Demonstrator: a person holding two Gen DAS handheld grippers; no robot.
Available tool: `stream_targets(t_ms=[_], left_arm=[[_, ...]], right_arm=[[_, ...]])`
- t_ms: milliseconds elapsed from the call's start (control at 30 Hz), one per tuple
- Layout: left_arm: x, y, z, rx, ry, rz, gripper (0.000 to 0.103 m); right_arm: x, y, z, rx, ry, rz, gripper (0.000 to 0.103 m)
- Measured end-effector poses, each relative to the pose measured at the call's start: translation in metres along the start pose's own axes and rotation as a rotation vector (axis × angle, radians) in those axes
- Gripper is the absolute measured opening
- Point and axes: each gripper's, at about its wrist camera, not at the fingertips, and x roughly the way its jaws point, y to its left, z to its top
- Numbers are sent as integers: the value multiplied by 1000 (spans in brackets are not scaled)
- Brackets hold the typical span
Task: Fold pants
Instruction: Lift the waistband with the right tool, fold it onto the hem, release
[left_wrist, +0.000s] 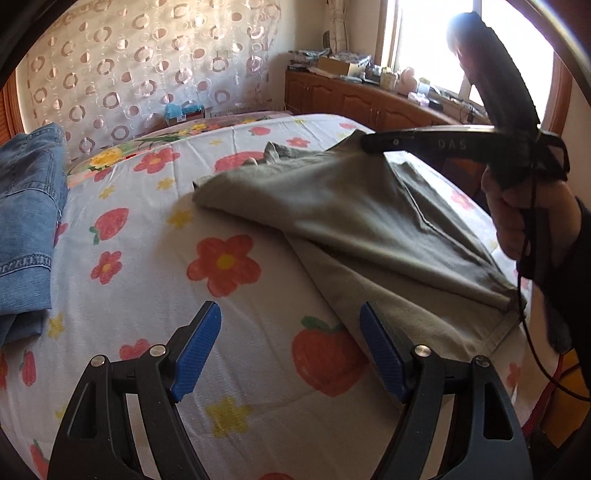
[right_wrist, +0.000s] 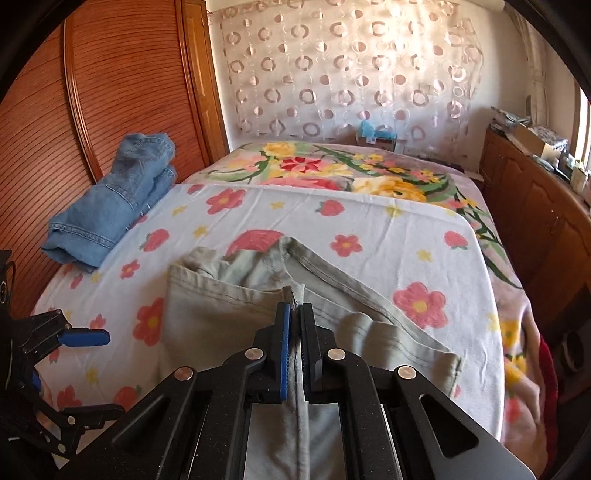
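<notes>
The right gripper (right_wrist: 294, 314) is pinching a bunched hem of the grey-green pants (right_wrist: 236, 306) between its blue pads, jaws closed hard on the cloth, and is holding that edge lifted above the layer beneath. The left gripper (left_wrist: 290, 349) is hanging with its jaws spread wide and nothing in them, hovering over the flowered sheet (left_wrist: 236, 369) just beside the near edge of the pants. The pants are lying across the middle of the bed, partly doubled over, with one flap raised from the right gripper's hold and sloping down to the lower layer. A folded pair of blue jeans (right_wrist: 110, 206) is sitting well apart, near the wooden wardrobe door (right_wrist: 110, 92), and a floral blanket (right_wrist: 332, 170) is covering the far end of the bed. To my eye the fold is in progress: the lifted edge wants carrying straight across and laying down flat so the hems line up, while the free gripper pins or smooths the lower layer to stop it dragging and wrinkling.
</notes>
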Motion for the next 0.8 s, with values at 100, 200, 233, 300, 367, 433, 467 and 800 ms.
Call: stream_targets(t_ms=[100, 200, 233, 300, 367, 433, 467, 800], left_arm=[[7, -1, -2, 2, 24, 2, 78], [9, 0, -4, 1, 26, 5, 79], [9, -1, -5, 5, 24, 8, 79], [9, -3, -6, 13, 20, 13, 79], [9, -4, -7, 17, 17, 15, 79], [9, -3, -7, 18, 14, 15, 79], [8, -4, -8, 19, 13, 15, 79], [9, -3, -7, 19, 11, 15, 80]], right_arm=[[3, -9, -2, 10, 10, -13, 5], [3, -17, -4, 31, 4, -33, 5], [2, -20, -4, 39, -1, -40, 5], [-1, -24, -3, 53, -16, -47, 5], [-4, -25, -2, 63, -35, -53, 5], [-7, -26, -2, 69, -52, -64, 5], [-9, -26, -2, 69, -59, -69, 5], [-14, -39, -9, 106, -64, -158, 5]])
